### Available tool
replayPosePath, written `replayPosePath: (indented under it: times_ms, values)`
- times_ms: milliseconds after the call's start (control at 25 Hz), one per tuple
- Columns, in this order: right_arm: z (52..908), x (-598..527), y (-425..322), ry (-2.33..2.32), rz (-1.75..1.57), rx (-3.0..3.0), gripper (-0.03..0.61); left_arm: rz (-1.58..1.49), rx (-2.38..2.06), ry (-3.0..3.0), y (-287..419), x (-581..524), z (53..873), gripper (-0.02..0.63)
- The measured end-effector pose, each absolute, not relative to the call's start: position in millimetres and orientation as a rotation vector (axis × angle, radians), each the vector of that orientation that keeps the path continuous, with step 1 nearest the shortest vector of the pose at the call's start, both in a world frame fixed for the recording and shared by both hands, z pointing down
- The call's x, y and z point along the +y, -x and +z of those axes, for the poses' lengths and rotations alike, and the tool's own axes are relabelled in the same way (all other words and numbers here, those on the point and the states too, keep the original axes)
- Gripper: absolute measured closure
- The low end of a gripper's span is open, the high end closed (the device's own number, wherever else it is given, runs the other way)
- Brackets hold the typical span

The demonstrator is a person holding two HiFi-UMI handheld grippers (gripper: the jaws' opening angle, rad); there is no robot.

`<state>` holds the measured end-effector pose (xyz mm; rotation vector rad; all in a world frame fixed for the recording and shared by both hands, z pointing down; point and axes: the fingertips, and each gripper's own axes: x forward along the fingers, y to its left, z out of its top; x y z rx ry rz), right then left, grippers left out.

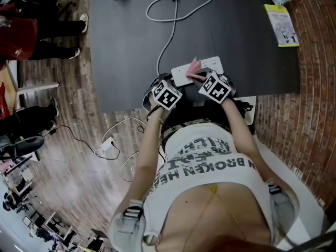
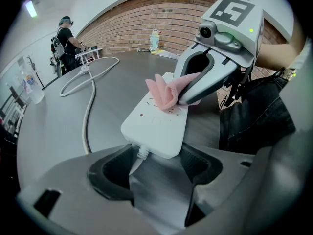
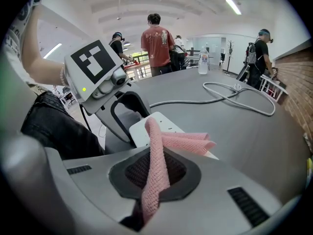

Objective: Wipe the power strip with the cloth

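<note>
- The left gripper [image 2: 156, 156] is holding its fingers [image 2: 111, 173] spread wide, and the cord end of the white power strip [image 2: 157, 124] is sitting between their tips, filling the gap from one finger to the other.
- The strip is lying flat on the dark desk [image 1: 126, 46], running straight away from the left fingers, with its white cable [image 2: 88, 112] leaving just at the left fingertip and curving off across the desk into a loop.
- The right gripper [image 3: 156, 169] is pinching its fingers together on a pink cloth [image 3: 157, 148]; the fabric is passing up out of the closed gap and folding over just ahead of the fingertips.
- The free end of the cloth is resting on the top face of the strip, directly beyond the right fingers and well forward of the left ones.
- The two grippers are facing each other across the strip, the right fingers angling down onto its far half.
- A clear water bottle [image 3: 203, 62] is standing far beyond the right fingers at the desk's far edge.
- A yellow-green booklet [image 1: 282, 25] is lying well apart from both sets of fingers, near a desk corner.
</note>
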<state>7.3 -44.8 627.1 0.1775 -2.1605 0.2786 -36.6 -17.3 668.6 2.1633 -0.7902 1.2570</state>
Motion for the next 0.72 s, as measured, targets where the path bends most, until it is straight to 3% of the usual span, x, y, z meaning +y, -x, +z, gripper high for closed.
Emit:
replayPosePath:
  times_ms: [720]
  values:
    - [625.9,-58.0,-32.7,-0.264,0.284,-2.129,0.563,1.257,-0.794,-2.165,35.1,-16.1,666.6,0.321]
